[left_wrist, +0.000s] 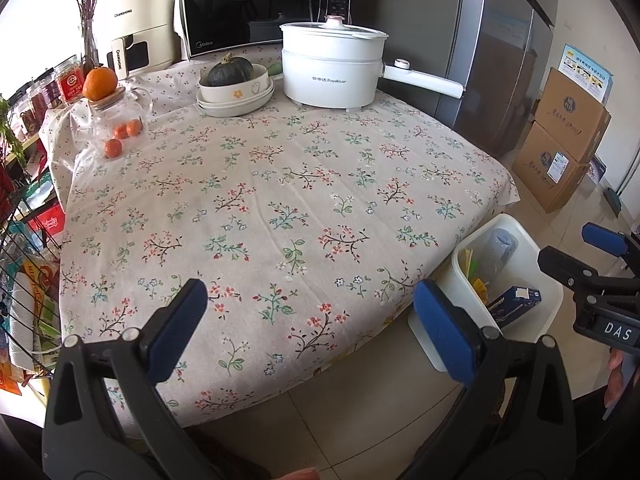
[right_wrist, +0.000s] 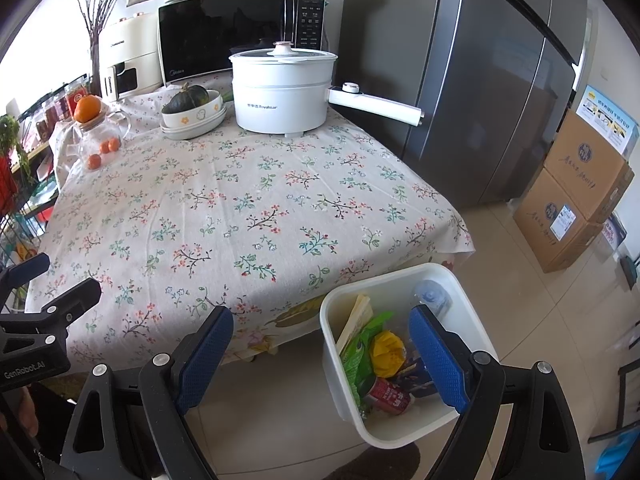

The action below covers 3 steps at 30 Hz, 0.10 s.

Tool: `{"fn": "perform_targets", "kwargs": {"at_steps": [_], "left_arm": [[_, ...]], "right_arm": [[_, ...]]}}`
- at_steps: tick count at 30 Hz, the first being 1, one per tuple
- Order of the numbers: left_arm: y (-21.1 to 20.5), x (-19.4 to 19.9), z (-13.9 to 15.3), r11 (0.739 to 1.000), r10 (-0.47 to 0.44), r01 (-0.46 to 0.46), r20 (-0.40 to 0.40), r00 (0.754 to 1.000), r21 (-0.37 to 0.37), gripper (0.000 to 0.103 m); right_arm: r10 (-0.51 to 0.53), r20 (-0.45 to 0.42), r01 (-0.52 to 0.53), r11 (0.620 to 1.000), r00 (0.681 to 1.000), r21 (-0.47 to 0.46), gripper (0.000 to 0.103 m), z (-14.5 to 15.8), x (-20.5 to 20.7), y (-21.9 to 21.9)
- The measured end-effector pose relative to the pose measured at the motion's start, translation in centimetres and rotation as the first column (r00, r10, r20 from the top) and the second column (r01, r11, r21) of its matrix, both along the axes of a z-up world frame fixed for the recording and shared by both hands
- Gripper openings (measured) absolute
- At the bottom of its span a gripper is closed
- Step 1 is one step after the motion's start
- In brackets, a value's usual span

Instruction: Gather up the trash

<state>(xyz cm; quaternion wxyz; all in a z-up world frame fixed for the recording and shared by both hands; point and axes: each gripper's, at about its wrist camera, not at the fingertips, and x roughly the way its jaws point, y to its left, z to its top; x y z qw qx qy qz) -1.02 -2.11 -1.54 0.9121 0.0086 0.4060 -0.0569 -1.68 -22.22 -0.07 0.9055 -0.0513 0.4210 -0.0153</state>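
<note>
A white bin (right_wrist: 460, 288) stands on the floor at the table's near right corner; it also shows in the left wrist view (left_wrist: 550, 280). It holds a red can (right_wrist: 390, 396), a green wrapper (right_wrist: 360, 352), a yellow crumpled piece (right_wrist: 386, 350), a clear bottle (right_wrist: 434, 296) and a blue box (left_wrist: 516, 300). My left gripper (left_wrist: 310, 328) is open and empty over the table's near edge. My right gripper (right_wrist: 320, 360) is open and empty, above the bin's left rim.
The floral-clothed table (left_wrist: 280, 200) carries a white electric pot (left_wrist: 332, 68), a bowl with a green squash (left_wrist: 236, 80), a glass teapot with oranges (left_wrist: 116, 120) and a microwave (left_wrist: 260, 4). A fridge (right_wrist: 500, 80) and cardboard boxes (right_wrist: 580, 192) stand right. A wire rack (left_wrist: 24, 280) stands left.
</note>
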Motion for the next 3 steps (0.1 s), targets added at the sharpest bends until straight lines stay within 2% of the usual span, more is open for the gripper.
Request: {"fn": "perform_targets", "kwargs": {"at_steps": [3], "left_arm": [[0.13, 0.07, -0.04, 1.000, -0.002, 0.002, -0.009, 1.000, -0.009, 0.103]], "right_arm": [[0.002, -0.002, -0.002, 1.000, 1.000, -0.001, 0.091, -0.08, -0.05, -0.13]]}}
